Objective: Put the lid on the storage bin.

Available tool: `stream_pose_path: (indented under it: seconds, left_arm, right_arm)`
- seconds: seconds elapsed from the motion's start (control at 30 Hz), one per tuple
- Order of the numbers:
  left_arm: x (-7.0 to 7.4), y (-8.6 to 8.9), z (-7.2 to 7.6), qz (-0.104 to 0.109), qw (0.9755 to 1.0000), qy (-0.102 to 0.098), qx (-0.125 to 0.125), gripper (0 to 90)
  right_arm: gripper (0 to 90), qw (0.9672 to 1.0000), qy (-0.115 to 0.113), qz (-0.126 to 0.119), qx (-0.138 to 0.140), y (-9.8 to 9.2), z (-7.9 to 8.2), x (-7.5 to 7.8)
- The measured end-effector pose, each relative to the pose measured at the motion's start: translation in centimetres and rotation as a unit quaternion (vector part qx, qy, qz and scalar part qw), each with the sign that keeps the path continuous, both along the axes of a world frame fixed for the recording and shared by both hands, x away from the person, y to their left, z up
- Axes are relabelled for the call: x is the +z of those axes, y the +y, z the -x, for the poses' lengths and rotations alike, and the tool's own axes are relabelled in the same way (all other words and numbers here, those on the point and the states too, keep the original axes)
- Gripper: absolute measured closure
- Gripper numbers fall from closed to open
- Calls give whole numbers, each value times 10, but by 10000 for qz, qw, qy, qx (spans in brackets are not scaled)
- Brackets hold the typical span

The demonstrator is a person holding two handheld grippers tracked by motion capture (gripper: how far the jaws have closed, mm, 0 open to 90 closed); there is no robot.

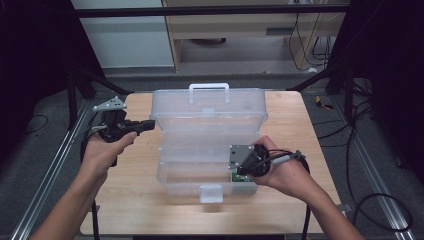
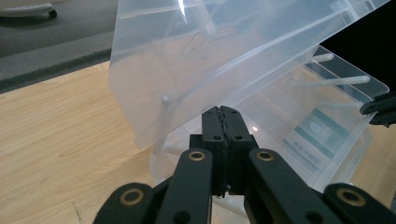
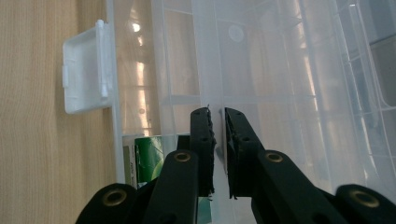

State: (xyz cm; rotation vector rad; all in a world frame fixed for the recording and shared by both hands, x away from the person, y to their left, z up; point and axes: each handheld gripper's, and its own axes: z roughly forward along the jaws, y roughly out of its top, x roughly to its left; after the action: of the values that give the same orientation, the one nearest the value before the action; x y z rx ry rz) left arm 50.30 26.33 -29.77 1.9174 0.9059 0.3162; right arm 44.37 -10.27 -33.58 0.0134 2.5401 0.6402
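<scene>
A clear plastic storage box (image 1: 200,145) stands in the middle of the wooden table (image 1: 140,200) with its lid (image 2: 224,60) raised and tilted; inside, at the near right corner, lies a green and white packet (image 3: 147,161). The box's long axis runs across the table from left to right, with the white handle (image 1: 209,88) at the far side and the white latch (image 1: 211,194) toward the person. The left gripper (image 1: 145,125) is closed and empty just beside the lid's left edge, and the right gripper (image 3: 217,140) is clamped on a thin clear wall of the box at the near right.

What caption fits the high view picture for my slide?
Two hand-held grippers, left and right, work at an open clear plastic box on a wooden table.
</scene>
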Motion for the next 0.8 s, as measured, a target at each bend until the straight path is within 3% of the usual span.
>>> stream_pose_path:
  seconds: [0.3,0.5,0.77,0.8]
  left_arm:
    - [-3,0,3,-6,10000,-11,-12,894]
    - [-5,0,7,10,10000,-37,-42,892]
    - [-9,4,10,59,10000,-26,-35,890]
    - [-10,4,8,125,9998,-98,-114,890]
  right_arm:
    - [725,9998,56,-189,-58,-3,4,-3]
    - [670,9984,163,-504,-209,-8,7,-2]
    - [545,9951,42,-843,-520,-26,15,7]
    - [525,9946,23,-869,-559,-28,16,7]
